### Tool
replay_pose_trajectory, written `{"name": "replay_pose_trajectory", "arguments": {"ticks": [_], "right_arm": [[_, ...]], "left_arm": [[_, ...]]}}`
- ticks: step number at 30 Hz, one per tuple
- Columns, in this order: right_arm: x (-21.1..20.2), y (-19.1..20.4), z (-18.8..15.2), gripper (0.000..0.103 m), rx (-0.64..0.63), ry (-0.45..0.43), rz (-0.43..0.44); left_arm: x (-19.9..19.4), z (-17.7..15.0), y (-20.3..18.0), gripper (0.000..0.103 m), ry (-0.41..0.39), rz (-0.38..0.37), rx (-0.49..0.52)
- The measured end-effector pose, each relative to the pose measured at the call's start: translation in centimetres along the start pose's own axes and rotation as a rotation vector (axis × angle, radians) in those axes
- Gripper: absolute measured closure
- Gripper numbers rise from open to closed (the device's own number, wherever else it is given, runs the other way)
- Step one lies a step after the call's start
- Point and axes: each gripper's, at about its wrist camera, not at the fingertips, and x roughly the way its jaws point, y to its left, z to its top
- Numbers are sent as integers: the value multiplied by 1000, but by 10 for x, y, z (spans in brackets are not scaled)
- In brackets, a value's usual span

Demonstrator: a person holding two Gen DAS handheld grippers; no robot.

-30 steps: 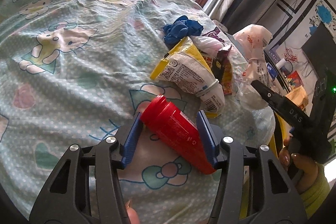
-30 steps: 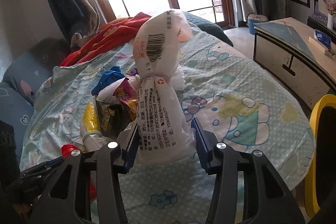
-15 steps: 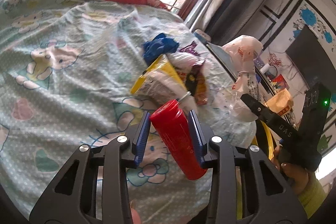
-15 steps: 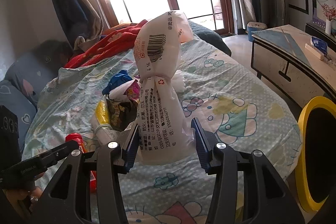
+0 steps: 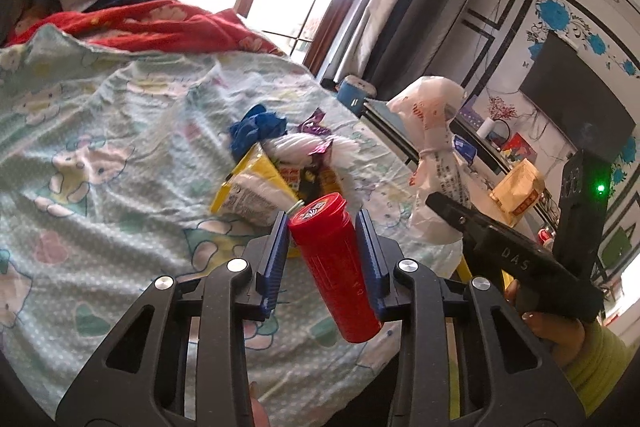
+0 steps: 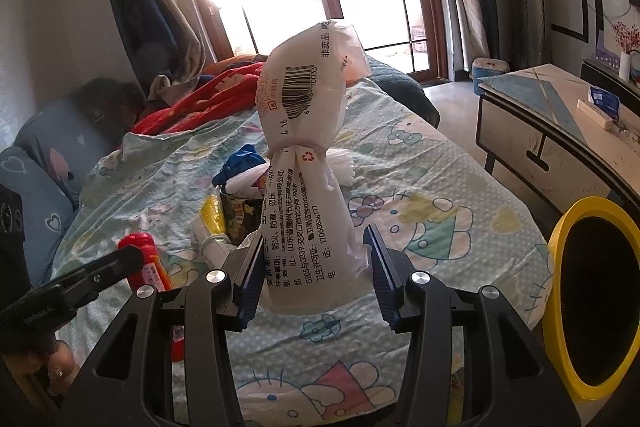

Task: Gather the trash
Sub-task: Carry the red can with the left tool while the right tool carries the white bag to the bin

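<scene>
On the cartoon bedspread (image 5: pixel 100 131) a pile of wrappers (image 5: pixel 280 163) hides its lowest pieces, while the left gripper (image 5: pixel 322 247) squeezes a red bottle (image 5: pixel 334 267) and the right gripper (image 6: pixel 314 263) squeezes a tied white bag (image 6: pixel 308 187).

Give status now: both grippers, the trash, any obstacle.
Left gripper shut on red canister, lifted off bed. Right gripper shut on white knotted bag. Wrapper pile remains on bed. Yellow-rimmed bin at right, path open.

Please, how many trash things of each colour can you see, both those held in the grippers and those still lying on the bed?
Red: 1, plastic bottle, held
White: 3, knotted printed bag, held; pleated wrapper; tied packet
Blue: 1, crumpled cloth
Yellow: 1, snack packet
Dark: 1, printed wrapper
Total: 7
</scene>
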Motion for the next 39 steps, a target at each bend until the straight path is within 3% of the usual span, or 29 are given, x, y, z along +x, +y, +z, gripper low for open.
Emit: {"name": "replay_pose_trajectory", "arguments": {"ticks": [22, 39], "right_arm": [[-43, -22, 0, 58, 22, -56, -15], [-73, -85, -2, 58, 125, -98, -112]], "left_arm": [[-15, 18, -44, 77, -93, -22, 75], [14, 32, -103, 78, -95, -111, 177]]}}
